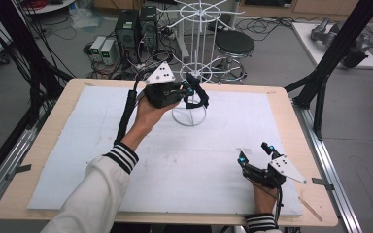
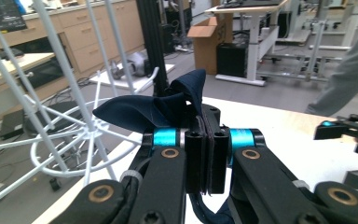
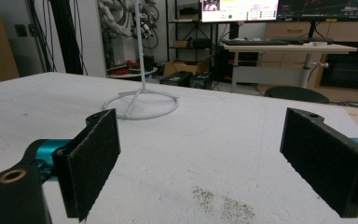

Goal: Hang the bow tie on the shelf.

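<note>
A white wire rack [image 1: 200, 34] stands on its ring base [image 1: 189, 116] at the back middle of the table. My left gripper [image 1: 190, 88] is raised beside the rack, shut on a dark navy cloth [image 1: 200, 100]. In the left gripper view the cloth [image 2: 158, 109] bunches above the closed jaws of that gripper [image 2: 207, 140], and the rack's wires [image 2: 74, 130] are close on the left. My right gripper [image 1: 255, 152] rests low at the front right, open. Its pads [image 3: 93, 158] stand wide apart with nothing between them, and the rack base [image 3: 142, 105] lies farther off.
A white foam mat [image 1: 175, 155] covers most of the wooden table [image 1: 291, 102]. Behind the table are a black stool [image 1: 234, 43], computer towers [image 1: 136, 26] and cables. Black frame posts [image 1: 330, 53] rise at the right edge.
</note>
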`<action>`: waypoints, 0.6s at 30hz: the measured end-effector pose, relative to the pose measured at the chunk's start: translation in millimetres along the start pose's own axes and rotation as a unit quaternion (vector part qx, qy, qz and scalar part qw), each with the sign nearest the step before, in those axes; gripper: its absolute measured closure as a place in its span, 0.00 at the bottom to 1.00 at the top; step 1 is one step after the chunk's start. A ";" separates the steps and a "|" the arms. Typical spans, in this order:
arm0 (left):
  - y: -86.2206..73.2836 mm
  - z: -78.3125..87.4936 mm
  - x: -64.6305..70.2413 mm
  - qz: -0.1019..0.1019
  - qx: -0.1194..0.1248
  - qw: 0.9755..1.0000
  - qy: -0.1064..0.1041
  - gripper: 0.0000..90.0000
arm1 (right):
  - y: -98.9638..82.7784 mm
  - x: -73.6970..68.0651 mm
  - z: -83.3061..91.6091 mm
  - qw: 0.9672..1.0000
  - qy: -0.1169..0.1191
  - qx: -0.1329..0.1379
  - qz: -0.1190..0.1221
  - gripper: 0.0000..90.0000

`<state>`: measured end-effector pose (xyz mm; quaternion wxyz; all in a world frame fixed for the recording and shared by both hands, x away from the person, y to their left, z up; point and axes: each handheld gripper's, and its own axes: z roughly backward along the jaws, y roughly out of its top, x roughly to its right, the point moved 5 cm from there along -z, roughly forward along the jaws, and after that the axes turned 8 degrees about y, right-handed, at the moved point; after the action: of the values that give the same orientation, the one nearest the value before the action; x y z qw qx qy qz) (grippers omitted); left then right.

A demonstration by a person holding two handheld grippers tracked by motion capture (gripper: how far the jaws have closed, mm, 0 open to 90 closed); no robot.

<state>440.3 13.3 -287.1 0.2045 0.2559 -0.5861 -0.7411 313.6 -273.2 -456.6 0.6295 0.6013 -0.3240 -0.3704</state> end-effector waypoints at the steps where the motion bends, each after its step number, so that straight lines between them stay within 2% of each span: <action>1: -0.3 -1.0 -0.6 0.005 0.001 1.000 0.003 0.98 | 0.0 0.0 0.1 1.000 0.000 0.000 0.000 0.12; 6: -1.0 -4.5 -3.2 0.008 -0.009 1.000 0.011 0.98 | -0.1 0.1 0.2 1.000 0.000 -0.001 -0.001 0.12; 12: 0.5 -6.2 -6.0 -0.001 -0.040 0.999 0.027 0.98 | -0.1 0.1 0.2 1.000 0.001 -0.001 -0.001 0.12; 18: -0.8 -6.4 -9.0 -0.004 -0.061 0.997 0.038 0.98 | 0.0 0.1 0.2 1.000 0.001 0.000 -0.001 0.12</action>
<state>451.3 13.9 -287.9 0.2388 0.2734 -0.5302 -0.7663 313.5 -273.3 -456.6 0.6297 0.6016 -0.3228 -0.3706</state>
